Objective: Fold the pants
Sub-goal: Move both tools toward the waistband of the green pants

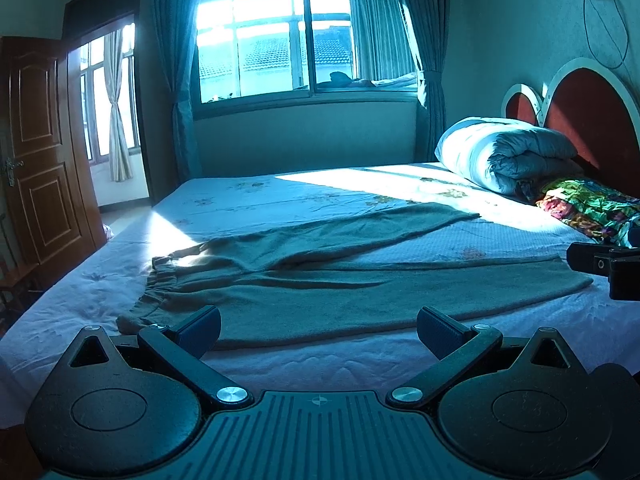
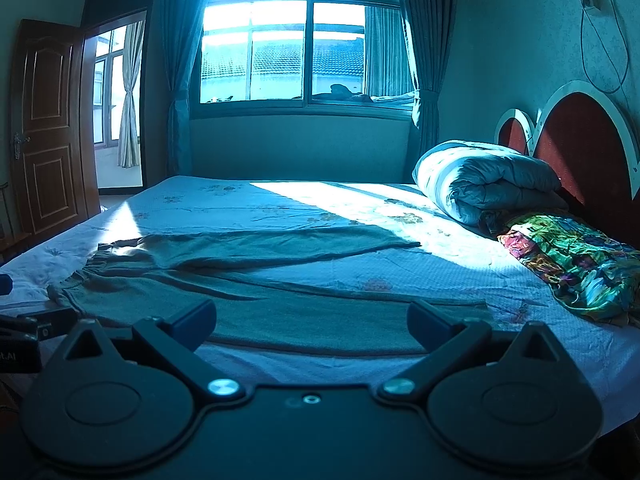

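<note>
Grey-brown pants lie spread flat on the bed, waistband to the left, both legs running right and splayed apart. They also show in the right wrist view. My left gripper is open and empty, held just above the near edge of the pants close to the waistband end. My right gripper is open and empty over the near leg, toward its hem. The right gripper's body shows at the right edge of the left wrist view.
The bed has a pale flowered sheet. A rolled white duvet and a bright patterned cloth lie by the red headboard on the right. A window is behind, an open wooden door at left.
</note>
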`<action>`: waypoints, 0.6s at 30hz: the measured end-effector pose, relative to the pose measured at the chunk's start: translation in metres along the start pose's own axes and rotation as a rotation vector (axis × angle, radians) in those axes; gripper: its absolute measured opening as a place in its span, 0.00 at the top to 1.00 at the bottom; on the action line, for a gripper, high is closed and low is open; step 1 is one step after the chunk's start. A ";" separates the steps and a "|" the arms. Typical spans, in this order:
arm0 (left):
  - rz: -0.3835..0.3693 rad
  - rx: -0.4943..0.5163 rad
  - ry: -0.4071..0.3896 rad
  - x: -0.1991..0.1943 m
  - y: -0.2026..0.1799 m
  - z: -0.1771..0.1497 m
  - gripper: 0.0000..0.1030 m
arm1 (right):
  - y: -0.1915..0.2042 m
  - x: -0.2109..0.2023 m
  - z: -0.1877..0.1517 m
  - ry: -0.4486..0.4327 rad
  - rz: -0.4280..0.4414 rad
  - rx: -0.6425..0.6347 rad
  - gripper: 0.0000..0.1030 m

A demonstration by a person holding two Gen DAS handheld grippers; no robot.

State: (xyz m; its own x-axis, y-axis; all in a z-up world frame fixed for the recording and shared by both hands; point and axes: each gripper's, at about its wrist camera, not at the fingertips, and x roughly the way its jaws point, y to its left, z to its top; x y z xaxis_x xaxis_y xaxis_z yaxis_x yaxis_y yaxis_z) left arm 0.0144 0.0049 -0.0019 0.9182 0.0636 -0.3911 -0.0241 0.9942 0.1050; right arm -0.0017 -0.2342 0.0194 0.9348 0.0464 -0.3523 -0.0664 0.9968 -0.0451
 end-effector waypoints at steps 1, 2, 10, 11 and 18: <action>0.022 0.013 0.000 0.005 0.005 0.003 0.00 | 0.000 0.004 0.003 -0.003 -0.002 0.001 0.06; 0.036 0.020 -0.002 0.009 0.010 0.005 0.00 | 0.000 0.008 0.007 -0.004 -0.001 0.004 0.06; 0.069 -0.030 0.038 0.059 0.048 0.020 0.00 | 0.003 0.046 0.027 -0.017 -0.010 -0.009 0.06; 0.076 -0.037 0.046 0.067 0.052 0.021 0.00 | 0.002 0.051 0.028 -0.018 -0.012 -0.007 0.06; 0.086 -0.100 0.109 0.118 0.079 0.024 0.00 | 0.003 0.088 0.034 0.003 -0.016 0.003 0.06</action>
State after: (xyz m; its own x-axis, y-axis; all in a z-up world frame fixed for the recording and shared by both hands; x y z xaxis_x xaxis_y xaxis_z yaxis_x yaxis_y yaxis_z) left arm 0.1306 0.0892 -0.0177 0.8626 0.1525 -0.4823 -0.1452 0.9880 0.0529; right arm 0.0927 -0.2244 0.0200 0.9347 0.0300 -0.3542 -0.0501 0.9976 -0.0479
